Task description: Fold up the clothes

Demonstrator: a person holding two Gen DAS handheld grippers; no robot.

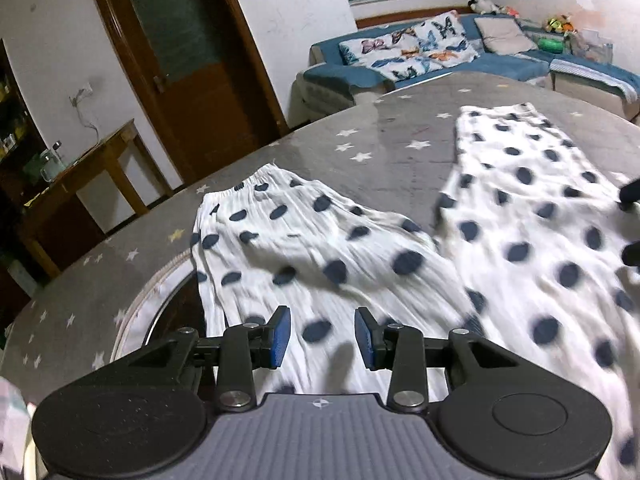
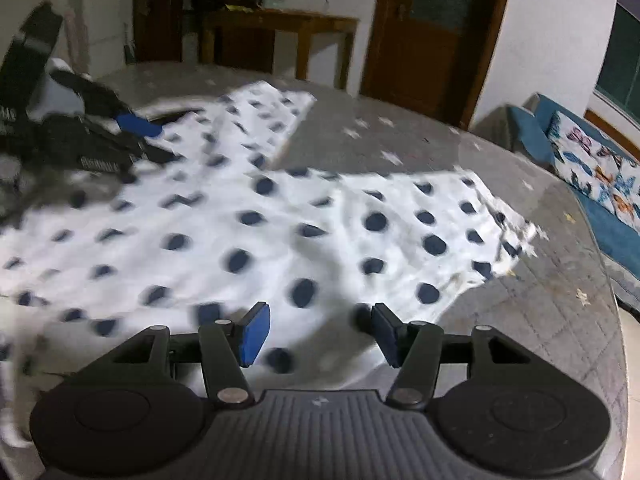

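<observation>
— So, where is the garment?
— Spread flat on the grey star-print tabletop (image 1: 400,140): white trousers with dark dots (image 1: 320,248), two legs splayed apart, elastic cuff at the far end of the left leg. Blurred in both views.
— And the left hand-held gripper (image 1: 322,336)?
— Released, blue pads (image 1: 283,334) apart, nothing between them, hovering over the near part of the left leg.
— The right hand-held gripper (image 2: 320,334)?
— Also spread wide, gripping nothing, above the cloth near its edge. Seen too at the right border of the left view, dark and blurred.
— Anything else around?
— Brown wooden door (image 1: 184,60), blue sofa (image 1: 440,64) with butterfly cushions, wooden side table (image 2: 280,32) by the wall.
</observation>
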